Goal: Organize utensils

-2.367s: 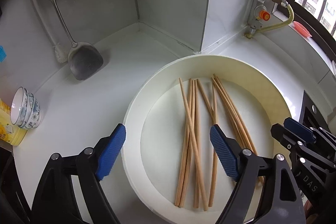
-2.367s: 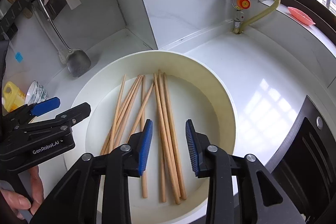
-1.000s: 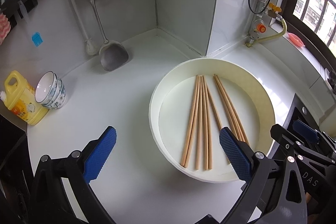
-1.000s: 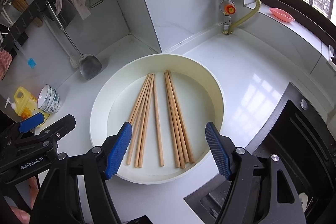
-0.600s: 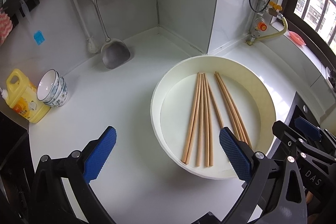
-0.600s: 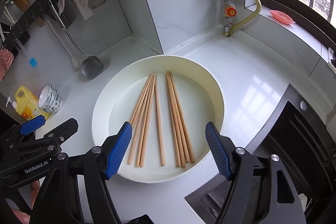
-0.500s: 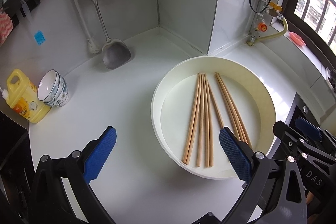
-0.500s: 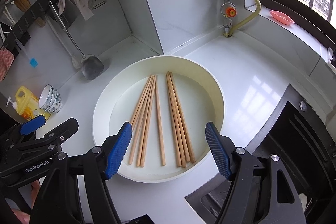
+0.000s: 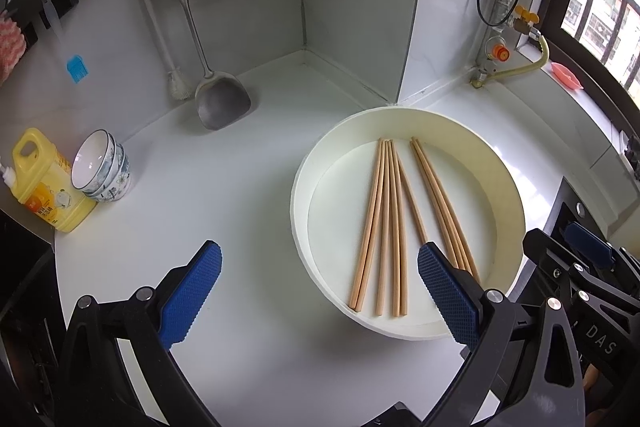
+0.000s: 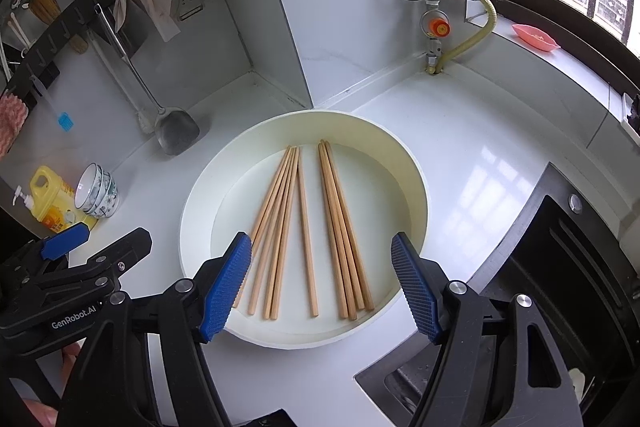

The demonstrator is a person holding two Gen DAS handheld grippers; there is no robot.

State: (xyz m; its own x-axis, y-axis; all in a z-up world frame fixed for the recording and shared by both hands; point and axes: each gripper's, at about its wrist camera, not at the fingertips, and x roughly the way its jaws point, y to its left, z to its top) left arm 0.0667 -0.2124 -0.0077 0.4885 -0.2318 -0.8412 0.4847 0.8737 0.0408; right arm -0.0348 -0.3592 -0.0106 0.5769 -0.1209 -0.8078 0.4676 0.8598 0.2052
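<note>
Both grippers, left gripper (image 9: 318, 291) and right gripper (image 10: 322, 285), gape empty, tilted down over chopsticks (image 10: 304, 227).

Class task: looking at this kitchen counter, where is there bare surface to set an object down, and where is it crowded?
Bare: the white counter between the stacked patterned bowls and the round cream basin, and right of the basin toward the black cooktop. Crowded: the basin floor under the wooden chopsticks, and the back corner by the steel spatula.

Matt wooden chopsticks (image 9: 384, 223) (pale), glossy white countertop (image 9: 224, 187), brushed-metal spatula (image 9: 222, 103)
</note>
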